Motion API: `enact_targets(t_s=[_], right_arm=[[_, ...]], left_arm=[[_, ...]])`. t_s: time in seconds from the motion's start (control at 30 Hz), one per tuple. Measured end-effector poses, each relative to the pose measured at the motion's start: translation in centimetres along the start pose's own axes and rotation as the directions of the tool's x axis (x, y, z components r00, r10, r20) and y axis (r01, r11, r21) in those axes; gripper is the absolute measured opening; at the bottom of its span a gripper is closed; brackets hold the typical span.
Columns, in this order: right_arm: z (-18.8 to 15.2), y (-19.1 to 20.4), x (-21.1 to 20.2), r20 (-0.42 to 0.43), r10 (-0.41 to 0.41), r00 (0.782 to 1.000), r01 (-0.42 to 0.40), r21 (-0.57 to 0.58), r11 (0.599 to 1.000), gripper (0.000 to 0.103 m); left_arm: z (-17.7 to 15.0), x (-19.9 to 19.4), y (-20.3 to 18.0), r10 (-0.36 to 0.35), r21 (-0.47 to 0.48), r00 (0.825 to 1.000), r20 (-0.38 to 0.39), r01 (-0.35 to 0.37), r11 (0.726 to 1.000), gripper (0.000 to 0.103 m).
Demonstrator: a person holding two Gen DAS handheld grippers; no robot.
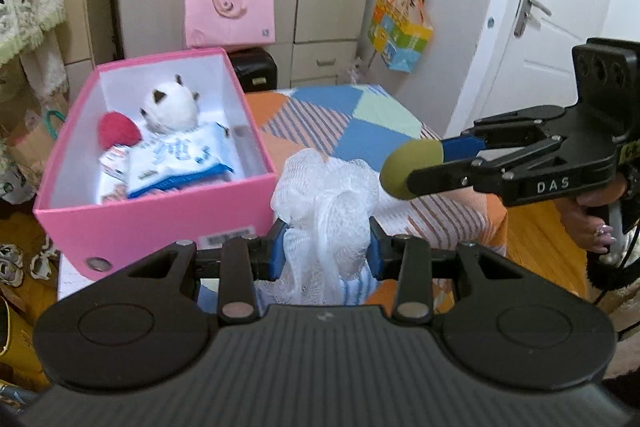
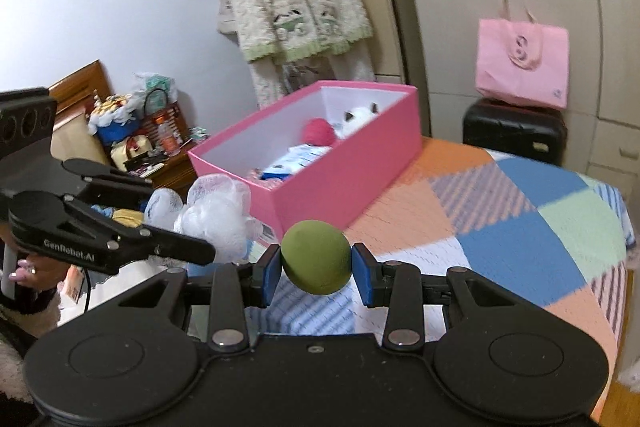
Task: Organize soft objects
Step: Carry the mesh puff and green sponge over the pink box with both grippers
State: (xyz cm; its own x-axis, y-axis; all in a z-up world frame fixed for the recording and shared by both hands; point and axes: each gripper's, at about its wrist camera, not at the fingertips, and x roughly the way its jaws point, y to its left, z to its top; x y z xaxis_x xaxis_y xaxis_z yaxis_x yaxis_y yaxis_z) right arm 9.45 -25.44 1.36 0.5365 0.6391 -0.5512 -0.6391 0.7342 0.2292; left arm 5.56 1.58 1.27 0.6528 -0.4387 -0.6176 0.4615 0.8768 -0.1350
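The left tongs (image 1: 327, 247) pinch a white mesh sponge (image 1: 326, 195) above the bed (image 1: 360, 115), just beside the pink box (image 1: 160, 215). The right tongs (image 2: 316, 269) pinch a green ball (image 2: 316, 257) over the bed, near the box.

Both views are taken from just behind a gripper's fingers and are angled downward over a patchwork-covered bed (image 1: 384, 115). In the left wrist view, the pink box (image 1: 160, 215) is seen close at centre left. In the right wrist view, the same box (image 2: 344, 183) is seen farther off at centre. The box, bed cover and pink bag (image 1: 230, 13) are shared, and each gripper is caught by the other's camera.
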Motion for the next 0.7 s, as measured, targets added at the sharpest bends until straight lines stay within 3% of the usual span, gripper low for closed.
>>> enact_targets(t_s=[0.3,0.43,0.7], right_arm=[[3.5,2.3,2.9,0.044,0.031,0.999,-0.028,-0.087,0.996,0.044],[5.6,2.4,4.6,0.105,-0.029,0.994,0.044,-0.149,0.988,0.044],[9.3,0.8,9.2,0.085,0.029,0.996,-0.016,-0.152,0.988,0.044]], left_arm=[[1.5,-1.1,4.0,0.053,-0.063,0.995,0.082,-0.048,0.997,0.038],[2.3,-0.8,5.9,0.073,-0.104,0.991,0.116,-0.061,0.993,0.038],[4.6,2.0,9.7,0.110,-0.154,0.986,0.123,-0.091,0.984,0.039]])
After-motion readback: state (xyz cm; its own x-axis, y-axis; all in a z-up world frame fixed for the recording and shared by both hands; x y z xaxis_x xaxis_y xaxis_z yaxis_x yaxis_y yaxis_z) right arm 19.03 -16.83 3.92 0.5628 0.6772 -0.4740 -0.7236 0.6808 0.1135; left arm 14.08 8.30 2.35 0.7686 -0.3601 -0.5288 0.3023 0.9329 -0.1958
